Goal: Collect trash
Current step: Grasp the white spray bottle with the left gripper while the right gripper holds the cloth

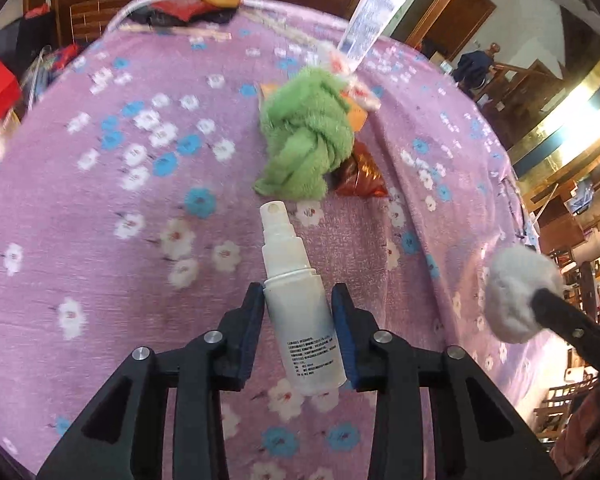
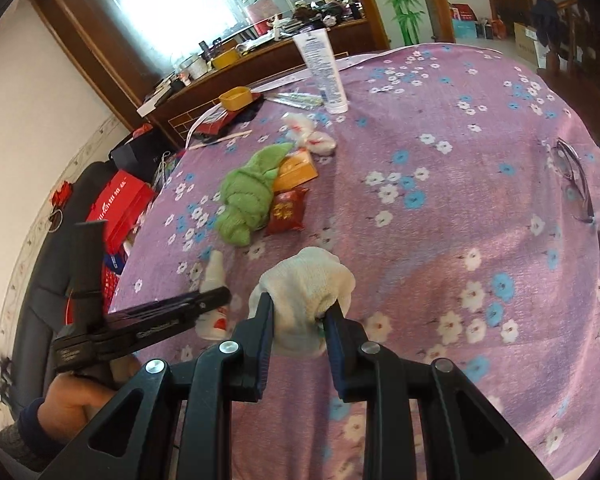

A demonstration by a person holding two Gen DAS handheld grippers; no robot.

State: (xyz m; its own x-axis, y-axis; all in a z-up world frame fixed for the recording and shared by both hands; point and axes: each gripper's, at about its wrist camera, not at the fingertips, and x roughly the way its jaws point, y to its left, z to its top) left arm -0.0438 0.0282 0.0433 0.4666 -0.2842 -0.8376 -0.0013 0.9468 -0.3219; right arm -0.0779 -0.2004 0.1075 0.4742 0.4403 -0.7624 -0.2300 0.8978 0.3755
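Note:
A small white spray bottle [image 1: 300, 312] points away from me between the fingers of my left gripper [image 1: 298, 292]. Both blue pads rest against its sides. From the right wrist view the same bottle [image 2: 214, 272] shows behind the left gripper's finger [image 2: 204, 302], near the table's left edge. My right gripper [image 2: 300, 306] is shut on a crumpled white cloth wad [image 2: 308, 284], held just above the purple flowered tablecloth [image 2: 440, 240]. In the left wrist view that wad [image 1: 516, 296] sits at the far right.
Beyond lie a knotted green towel [image 2: 248, 196], a red snack packet [image 2: 286, 210], an orange box [image 2: 296, 170] and white wrappers [image 2: 312, 136]. A white tube [image 2: 324, 72] stands at the back. Glasses [image 2: 574, 176] lie at the right. A red bag [image 2: 116, 204] stands off the left edge.

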